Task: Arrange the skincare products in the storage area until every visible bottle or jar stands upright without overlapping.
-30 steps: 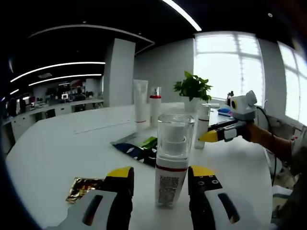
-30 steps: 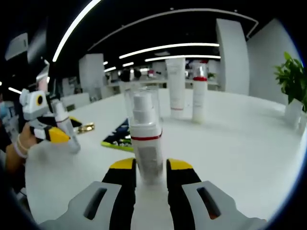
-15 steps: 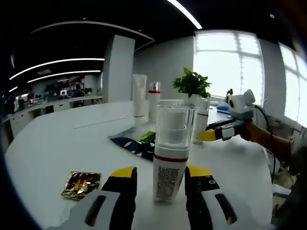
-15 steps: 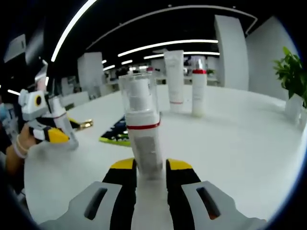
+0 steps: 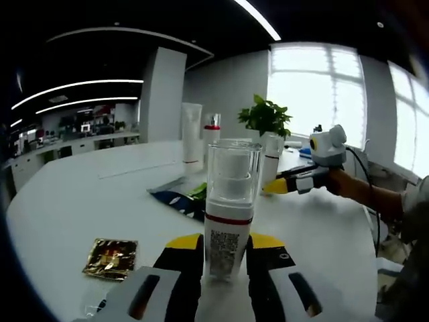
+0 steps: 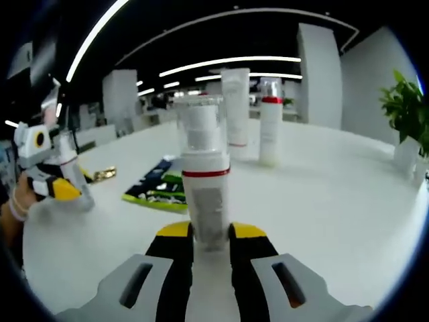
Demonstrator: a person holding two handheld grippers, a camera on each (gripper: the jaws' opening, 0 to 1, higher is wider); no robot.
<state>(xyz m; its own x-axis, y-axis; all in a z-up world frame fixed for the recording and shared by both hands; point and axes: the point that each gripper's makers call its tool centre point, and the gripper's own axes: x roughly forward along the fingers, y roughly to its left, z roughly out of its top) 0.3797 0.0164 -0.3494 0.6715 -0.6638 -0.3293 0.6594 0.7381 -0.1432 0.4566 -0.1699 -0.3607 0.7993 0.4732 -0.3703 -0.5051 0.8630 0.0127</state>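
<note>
- While our left tool [image 5: 224,245] pinches one upright spray bottle [image 5: 230,201] above the white desk [image 5: 67,201], we see it near the middle.
- Our right tool [image 6: 211,235] pinches a second spray bottle [image 6: 204,181], upright too.

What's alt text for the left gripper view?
The left gripper clamps an upright clear-capped pump bottle above a white table. Beyond it lie dark sachets and a gold packet, with a white tube and red-collared bottle standing farther back.

Label print on pump bottle [image 5: 228,225] unreadable; gold sachet [image 5: 110,257] blurred.
</note>
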